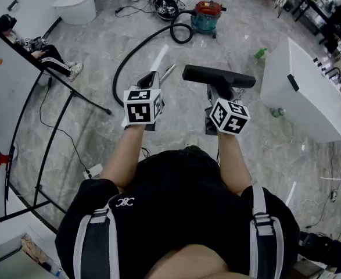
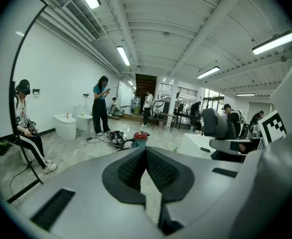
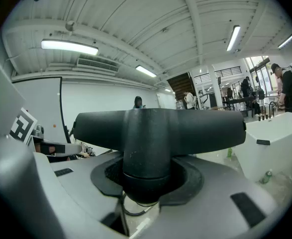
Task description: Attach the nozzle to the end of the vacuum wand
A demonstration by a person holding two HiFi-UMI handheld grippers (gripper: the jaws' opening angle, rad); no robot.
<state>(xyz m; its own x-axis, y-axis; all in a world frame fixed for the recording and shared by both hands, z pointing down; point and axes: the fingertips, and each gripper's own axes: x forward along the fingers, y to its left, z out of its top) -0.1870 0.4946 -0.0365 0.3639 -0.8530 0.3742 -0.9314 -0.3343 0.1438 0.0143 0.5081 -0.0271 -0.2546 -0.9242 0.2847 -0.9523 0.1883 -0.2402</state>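
My right gripper (image 1: 219,92) (image 3: 146,185) is shut on the neck of a black T-shaped floor nozzle (image 1: 218,76) (image 3: 158,133), whose wide head lies crosswise beyond the jaws. My left gripper (image 1: 149,79) (image 2: 146,176) is shut with nothing between its pads. Both are held above the floor, side by side. Just beyond the left gripper a pale wand tube (image 1: 160,57) shows at the end of the black hose (image 1: 141,45). Whether the tube rests on the floor I cannot tell.
A red and teal vacuum cleaner (image 1: 210,15) (image 2: 140,139) stands farther off, hose looping left. A white cabinet (image 1: 301,89) is at the right, a green bottle (image 1: 260,53) near it. A seated person (image 1: 48,54) and black stand legs (image 1: 71,97) are at the left.
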